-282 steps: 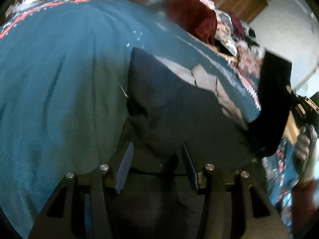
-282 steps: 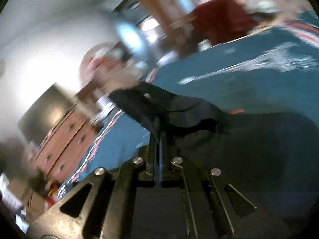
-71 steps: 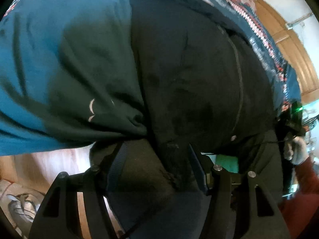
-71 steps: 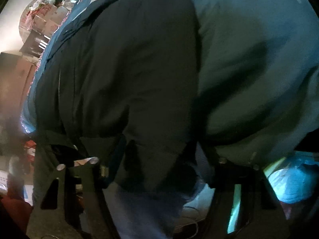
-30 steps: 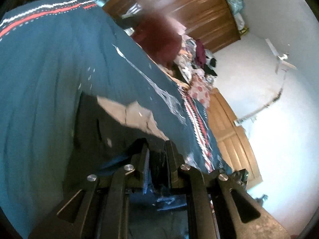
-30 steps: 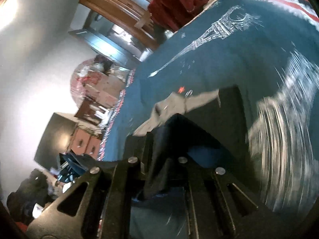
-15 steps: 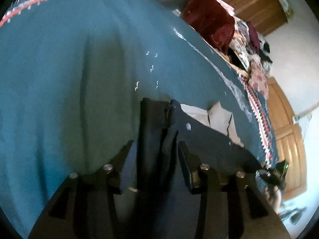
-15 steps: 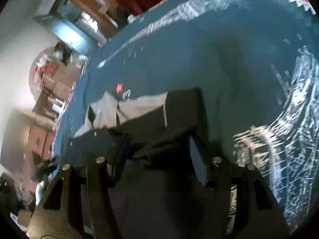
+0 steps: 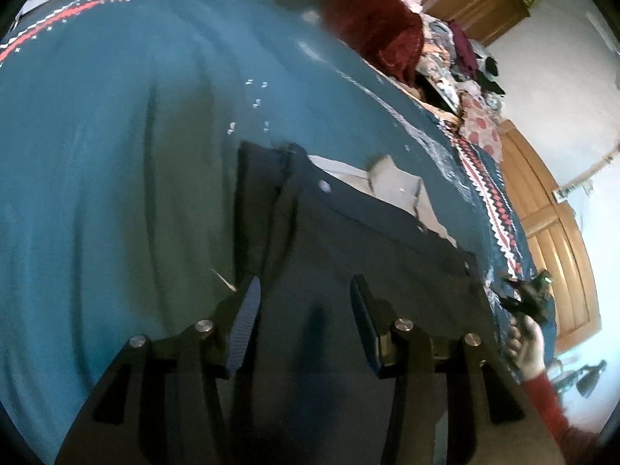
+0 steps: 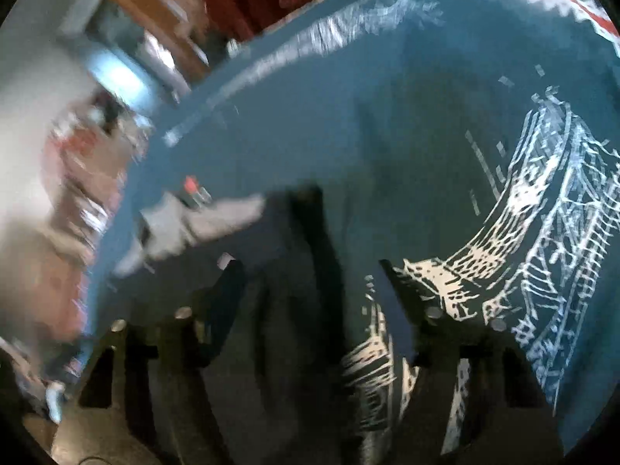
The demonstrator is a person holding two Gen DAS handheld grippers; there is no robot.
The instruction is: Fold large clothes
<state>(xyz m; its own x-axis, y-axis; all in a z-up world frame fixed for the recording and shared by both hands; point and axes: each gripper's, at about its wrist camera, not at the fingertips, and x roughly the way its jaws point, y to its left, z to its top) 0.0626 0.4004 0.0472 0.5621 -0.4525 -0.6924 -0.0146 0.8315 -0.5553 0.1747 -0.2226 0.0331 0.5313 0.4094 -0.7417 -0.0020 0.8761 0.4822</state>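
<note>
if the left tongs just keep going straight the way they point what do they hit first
Most likely the dark trousers spread on the teal bedspread: the open left tongs point along the dark cloth toward its pale waistband lining. How high they are above it is unclear.
</note>
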